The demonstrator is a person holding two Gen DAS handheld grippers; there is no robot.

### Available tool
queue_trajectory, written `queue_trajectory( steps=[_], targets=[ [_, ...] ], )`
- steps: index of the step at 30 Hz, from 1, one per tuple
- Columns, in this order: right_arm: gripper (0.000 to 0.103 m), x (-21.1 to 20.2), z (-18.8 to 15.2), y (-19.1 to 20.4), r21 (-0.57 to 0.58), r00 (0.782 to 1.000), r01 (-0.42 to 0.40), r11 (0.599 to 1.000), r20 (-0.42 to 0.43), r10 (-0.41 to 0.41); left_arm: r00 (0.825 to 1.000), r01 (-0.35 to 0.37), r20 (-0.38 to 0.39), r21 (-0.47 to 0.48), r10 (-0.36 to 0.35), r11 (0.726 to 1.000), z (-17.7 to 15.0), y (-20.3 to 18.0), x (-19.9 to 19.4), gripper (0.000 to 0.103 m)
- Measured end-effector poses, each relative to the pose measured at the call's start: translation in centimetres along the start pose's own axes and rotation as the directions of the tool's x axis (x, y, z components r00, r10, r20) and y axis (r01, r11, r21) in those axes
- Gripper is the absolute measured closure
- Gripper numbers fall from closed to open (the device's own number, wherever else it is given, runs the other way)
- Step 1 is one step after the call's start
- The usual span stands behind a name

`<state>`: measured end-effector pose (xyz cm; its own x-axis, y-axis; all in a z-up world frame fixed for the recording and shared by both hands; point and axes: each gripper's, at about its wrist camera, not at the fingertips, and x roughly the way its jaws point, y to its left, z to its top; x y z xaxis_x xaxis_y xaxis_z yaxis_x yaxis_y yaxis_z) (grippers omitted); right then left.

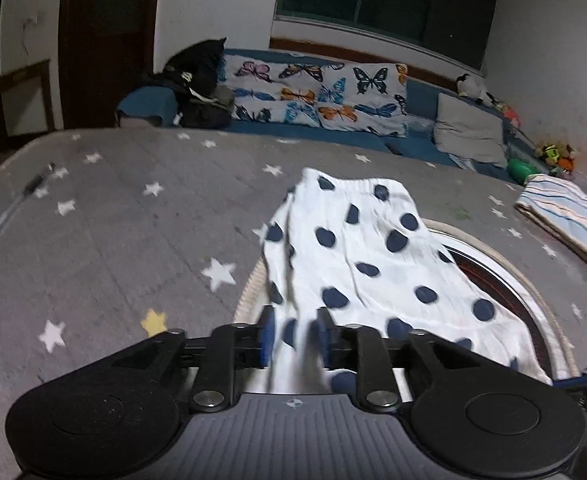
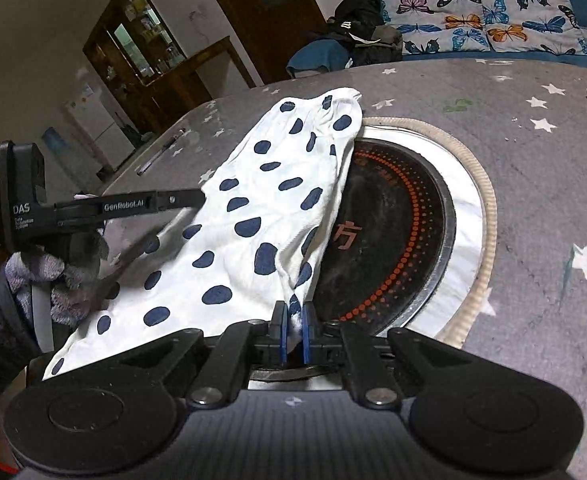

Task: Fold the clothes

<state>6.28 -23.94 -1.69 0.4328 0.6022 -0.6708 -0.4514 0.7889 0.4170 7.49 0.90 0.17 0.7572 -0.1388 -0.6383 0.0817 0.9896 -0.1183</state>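
Mid-fold on the dotted shorts (image 1: 373, 248), spread across the bench (image 1: 113, 208) and partly draped over the round cooktop (image 2: 393, 220) set into it. Waistband end far, hem end near.

To do this step well: keep both near corners level, lift just enough to clear the cloth below, carry the hem straight toward the waistband, lay it edge on edge, then let go only after the cloth lies flat. Avoid dragging the far end off the cooktop rim; likely to bunch there. Keep tension even between both sides, or the fold will skew.

Left hand-held gripper (image 1: 293, 336): jaws partly apart, a fold of white cloth between them, blurred; pads seem not to press on it, so grip looks loose or released. Worth re-clamping before lifting.

Right hand-held gripper (image 2: 293, 330): jaws nearly together, pinched on a thin bunch of the shorts' near edge, blue pads touching cloth on both sides.

Striped pile (image 1: 565, 216) lies well apart, far right.
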Motion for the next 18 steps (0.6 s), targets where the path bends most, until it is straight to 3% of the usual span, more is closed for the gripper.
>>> queue_trajectory(
  steps=[6, 8, 10, 14, 18],
  targets=[
    [0.096, 0.2, 0.1, 0.3, -0.007, 1.0, 0.014, 1.0, -0.004, -0.014, 1.0, -0.01, 0.009, 0.047, 0.009, 0.999, 1.0, -0.4, 1.4, 0.077],
    [0.096, 0.2, 0.2, 0.4, -0.009, 1.0, 0.018, 1.0, -0.005, -0.018, 1.0, -0.006, 0.001, 0.075, 0.006, 0.997, 1.0, -0.6, 2.0, 0.095],
    [0.096, 0.2, 0.2, 0.5, -0.01, 1.0, 0.027, 1.0, -0.003, -0.027, 1.0, -0.026, 0.0, 0.09, 0.026, 0.996, 1.1, -0.6, 2.3, 0.101],
    [0.097, 0.1, 0.0, 0.5, -0.01, 0.999, 0.044, 0.999, 0.003, -0.044, 0.994, -0.076, 0.081, 0.086, 0.069, 0.993, 1.8, -0.3, 1.2, 0.102],
    [0.097, 0.1, -0.1, 0.3, -0.005, 0.999, 0.045, 0.999, 0.008, -0.045, 0.996, -0.082, 0.048, 0.099, 0.078, 0.992, 1.8, 0.2, 2.2, 0.102]
  ],
)
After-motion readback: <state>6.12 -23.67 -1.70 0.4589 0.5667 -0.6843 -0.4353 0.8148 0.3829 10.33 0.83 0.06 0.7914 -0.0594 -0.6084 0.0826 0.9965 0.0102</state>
